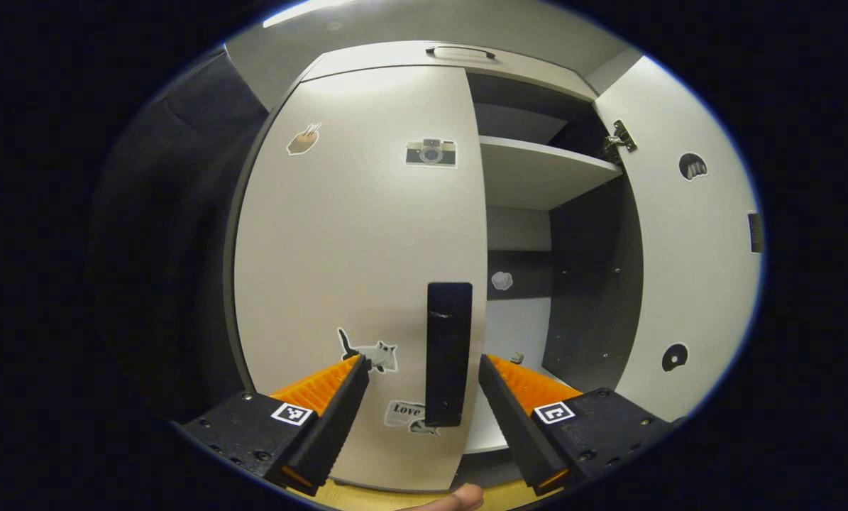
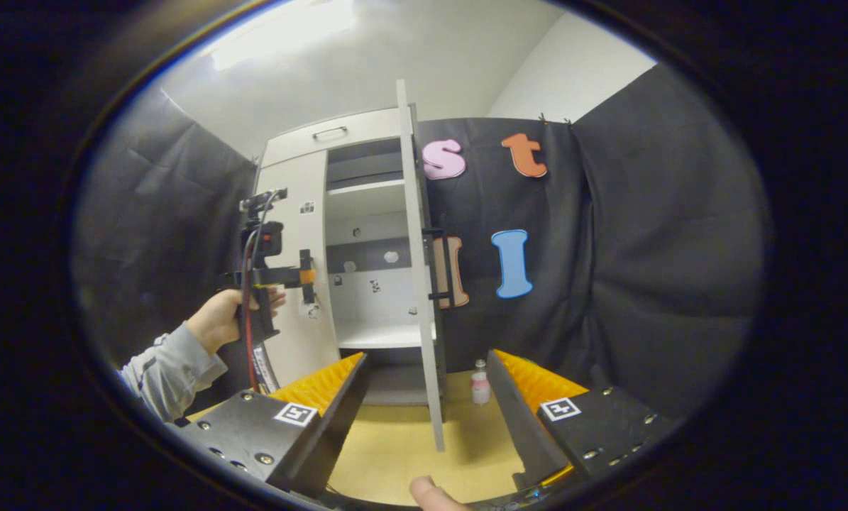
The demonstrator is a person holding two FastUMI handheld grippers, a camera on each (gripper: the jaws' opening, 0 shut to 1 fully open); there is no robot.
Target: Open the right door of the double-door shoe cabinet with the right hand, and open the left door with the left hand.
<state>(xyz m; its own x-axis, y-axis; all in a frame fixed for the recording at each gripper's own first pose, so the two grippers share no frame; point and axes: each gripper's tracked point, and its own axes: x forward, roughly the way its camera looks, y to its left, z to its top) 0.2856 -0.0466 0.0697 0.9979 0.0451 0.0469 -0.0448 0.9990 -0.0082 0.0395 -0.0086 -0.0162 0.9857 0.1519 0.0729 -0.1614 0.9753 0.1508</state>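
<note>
Left gripper view: left gripper point(image 1: 424, 390) at bottom centre, fingers spread wide, gripping nothing. Between the fingers and just beyond them, the dark vertical handle point(image 1: 448, 353) of the left door point(image 1: 360, 248), not touched by either finger. Left door shut or nearly so, occupying centre-left of frame, carrying a camera sticker point(image 1: 431, 152) up top and a cat sticker point(image 1: 374, 353) low down. Right door point(image 1: 686, 248) swung open at right of frame, hinge point(image 1: 621, 138) visible near its top. Interior shelf point(image 1: 544, 170) exposed upper centre. Right gripper view: right gripper point(image 2: 424, 397) at bottom centre, fingers wide apart, empty. Right door point(image 2: 420, 284) seen edge-on at centre, standing open, above the gap between the fingers. Shoe cabinet point(image 2: 338, 248) left of centre, left door point(image 2: 299, 234) closed. Left gripper point(image 2: 303, 277) at centre-left, held by a hand point(image 2: 221, 319) with a grey sleeve point(image 2: 168, 369), close against the left door. Small bottle point(image 2: 480, 383) on the floor point(image 2: 409, 447) lower centre.
</note>
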